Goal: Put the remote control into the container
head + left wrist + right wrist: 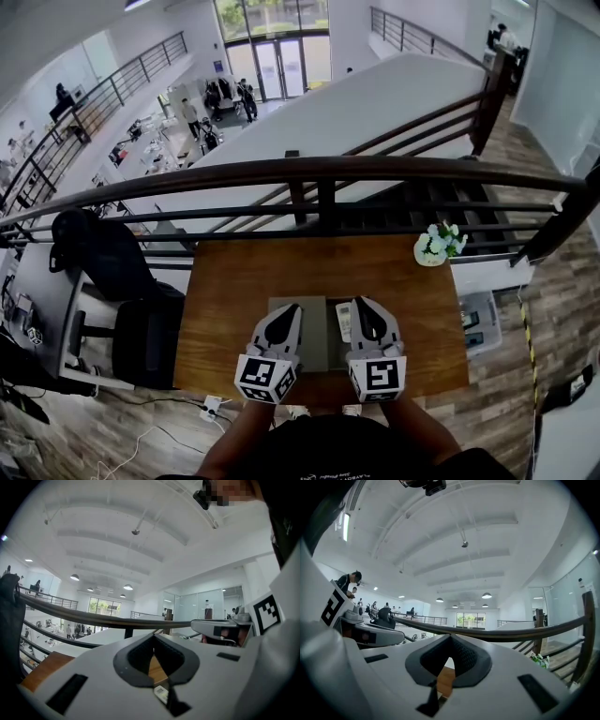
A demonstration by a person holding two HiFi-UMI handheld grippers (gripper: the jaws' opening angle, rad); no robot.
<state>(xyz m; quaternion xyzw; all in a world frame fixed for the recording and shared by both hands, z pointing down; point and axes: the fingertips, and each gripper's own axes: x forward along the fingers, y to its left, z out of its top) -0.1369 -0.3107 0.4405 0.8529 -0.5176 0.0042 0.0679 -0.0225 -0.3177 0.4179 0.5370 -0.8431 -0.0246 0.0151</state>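
Note:
A white remote control (343, 321) lies on the wooden table (234, 281), between my two grippers and along the right edge of a flat grey container (309, 349). Whether it rests inside the container I cannot tell. My left gripper (296, 307) hovers over the container's left part, its jaws closed to a point with nothing in them. My right gripper (361, 302) sits just right of the remote, shut and empty. In the left gripper view the shut left gripper (153, 637) shows a corner of the remote (161, 694) below. In the right gripper view the right gripper (450, 637) meets at its tip.
A small white pot of flowers (436, 246) stands at the table's far right corner. A dark railing (319, 173) runs right behind the table. A black office chair (112, 272) stands to the left. The table's front edge is close to my body.

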